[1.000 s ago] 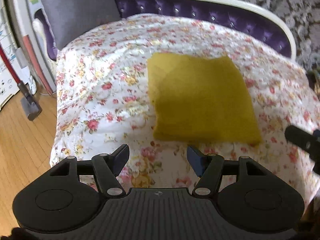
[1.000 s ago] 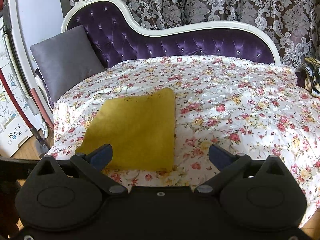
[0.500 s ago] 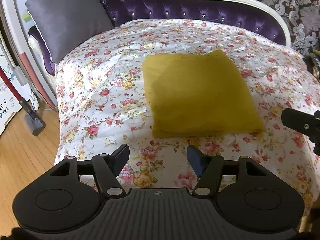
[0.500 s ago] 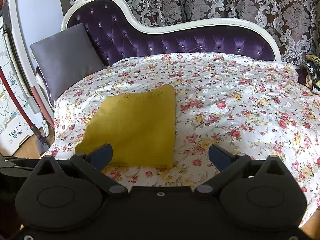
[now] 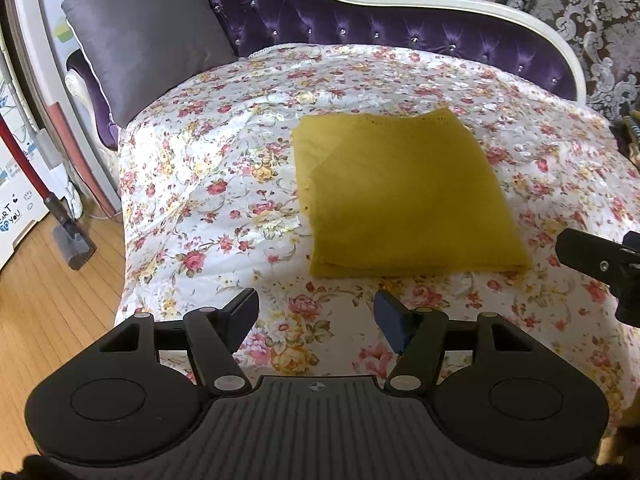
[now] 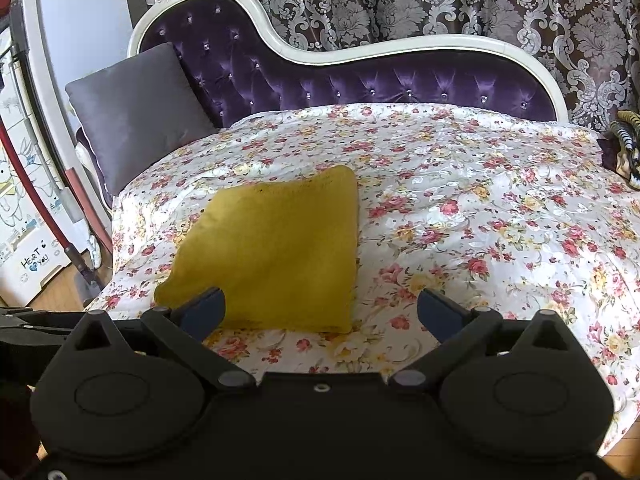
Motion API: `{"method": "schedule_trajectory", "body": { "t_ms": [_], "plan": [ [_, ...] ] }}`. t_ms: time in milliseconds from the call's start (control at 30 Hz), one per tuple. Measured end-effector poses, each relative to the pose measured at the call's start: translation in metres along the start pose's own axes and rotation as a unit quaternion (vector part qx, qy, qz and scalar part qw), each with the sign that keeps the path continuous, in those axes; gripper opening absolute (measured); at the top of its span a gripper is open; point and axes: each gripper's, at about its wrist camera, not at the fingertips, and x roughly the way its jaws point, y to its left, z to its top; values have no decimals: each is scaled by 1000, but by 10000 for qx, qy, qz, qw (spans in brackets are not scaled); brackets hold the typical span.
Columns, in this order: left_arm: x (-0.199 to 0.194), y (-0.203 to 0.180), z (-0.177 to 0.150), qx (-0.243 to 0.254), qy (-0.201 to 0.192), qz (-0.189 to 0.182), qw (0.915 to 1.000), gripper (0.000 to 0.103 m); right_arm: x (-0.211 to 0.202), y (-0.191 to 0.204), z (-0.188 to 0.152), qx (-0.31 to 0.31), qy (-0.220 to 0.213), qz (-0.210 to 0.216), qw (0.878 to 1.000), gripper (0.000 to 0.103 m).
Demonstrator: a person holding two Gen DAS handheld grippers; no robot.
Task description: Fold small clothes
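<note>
A mustard-yellow knitted garment [image 5: 404,196] lies folded into a flat rectangle on the floral bedspread [image 5: 224,184]; it also shows in the right wrist view [image 6: 276,248]. My left gripper [image 5: 316,316] is open and empty, held above the bedspread just in front of the garment's near edge. My right gripper [image 6: 320,312] is open wide and empty, in front of the garment's near right corner. Part of the right gripper shows at the right edge of the left wrist view [image 5: 600,264].
A grey cushion [image 5: 148,36] leans at the purple tufted backrest [image 6: 360,84] on the left. A striped item [image 6: 628,148] lies at the bed's far right. A red-handled vacuum [image 5: 44,184] stands on the wooden floor [image 5: 44,312] to the left.
Both grippers have drawn back and tilted up from the bed, so the garment sits lower and farther in both views. The garment has not moved. Both grippers stay open.
</note>
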Motion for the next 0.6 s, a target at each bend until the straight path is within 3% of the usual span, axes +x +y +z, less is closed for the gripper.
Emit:
{"method": "schedule_trajectory", "body": {
  "t_ms": [267, 600],
  "plan": [
    [-2, 2, 0, -6, -42, 29, 10000, 62, 0, 4, 1, -98, 0, 48, 9999, 102],
    [2, 1, -2, -22, 196, -55, 9998, 62, 1, 8, 1, -158, 32, 77, 9998, 102]
  ]
}}
